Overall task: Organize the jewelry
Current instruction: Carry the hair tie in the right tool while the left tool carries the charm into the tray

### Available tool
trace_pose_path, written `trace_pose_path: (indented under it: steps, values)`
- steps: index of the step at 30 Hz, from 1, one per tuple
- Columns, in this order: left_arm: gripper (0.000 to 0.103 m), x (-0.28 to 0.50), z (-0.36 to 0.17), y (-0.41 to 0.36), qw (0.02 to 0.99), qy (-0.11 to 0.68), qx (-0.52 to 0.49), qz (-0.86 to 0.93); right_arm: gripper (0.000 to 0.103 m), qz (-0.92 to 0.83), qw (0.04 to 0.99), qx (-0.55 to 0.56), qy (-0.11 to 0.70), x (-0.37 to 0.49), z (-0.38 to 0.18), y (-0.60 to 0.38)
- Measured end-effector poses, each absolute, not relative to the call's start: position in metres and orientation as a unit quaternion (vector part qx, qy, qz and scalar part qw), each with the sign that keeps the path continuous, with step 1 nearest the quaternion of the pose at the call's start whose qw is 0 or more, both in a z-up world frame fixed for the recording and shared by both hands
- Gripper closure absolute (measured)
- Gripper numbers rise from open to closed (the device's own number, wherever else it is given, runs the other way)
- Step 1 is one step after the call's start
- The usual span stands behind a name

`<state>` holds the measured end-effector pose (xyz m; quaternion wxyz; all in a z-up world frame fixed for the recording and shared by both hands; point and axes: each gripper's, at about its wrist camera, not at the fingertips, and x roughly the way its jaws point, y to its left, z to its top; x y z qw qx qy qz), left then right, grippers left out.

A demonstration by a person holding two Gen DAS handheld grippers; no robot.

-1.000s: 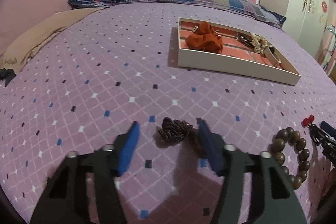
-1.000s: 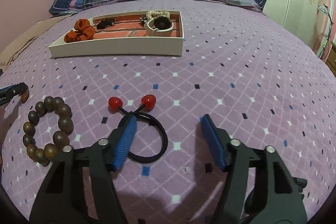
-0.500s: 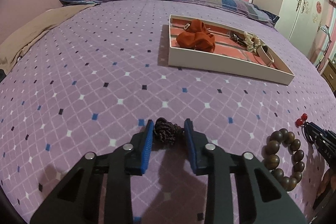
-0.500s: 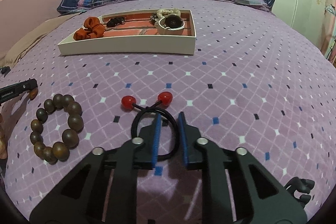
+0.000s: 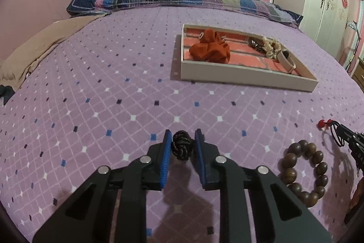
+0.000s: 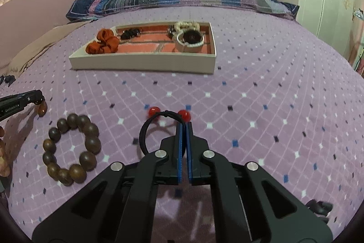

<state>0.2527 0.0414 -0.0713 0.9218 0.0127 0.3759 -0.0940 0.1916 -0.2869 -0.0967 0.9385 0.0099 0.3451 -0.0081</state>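
**Jewelry: both pieces gripped on the bed**

The dark beaded bundle [image 5: 181, 148] sits between the left hand-held gripper [image 5: 181, 140] pads, which just closed onto it. The right hand-held gripper [image 6: 183, 129], just closed, pinches the black hair tie [image 6: 147, 129] cord.

Both hand-held grippers closed: left [image 5: 181, 137] on dark bead bundle [image 5: 181, 148], right [image 6: 184, 129] on hair tie [image 6: 157, 126].

My left black plastic two-finger gripper [image 5: 181, 148]: angular matte arms with triangular cut-outs, four round silver screw heads across the linkage, ribbed blue rubber pads [image 5: 167, 153] lining the inner finger faces. My right black plastic two-finger gripper [image 6: 183, 137]: same build, same four silver screws, same blue pads [image 6: 179, 147]. White lettering on the left gripper's side, seen from the right wrist camera; illegible.
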Motion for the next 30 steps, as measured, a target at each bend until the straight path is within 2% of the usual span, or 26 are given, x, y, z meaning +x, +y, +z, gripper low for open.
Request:
trace_pose_path:
  steps: [18, 30]
  values:
    - [0.083, 0.287, 0.012, 0.002, 0.940, 0.320, 0.022, -0.113, 0.099, 0.009, 0.963, 0.002, 0.270, 0.247, -0.017, -0.282]
    - [0.083, 0.380, 0.047, -0.038, 0.942, 0.308, 0.012, -0.130, 0.099, -0.002, 0.957, 0.001, 0.289, 0.346, 0.004, -0.285]
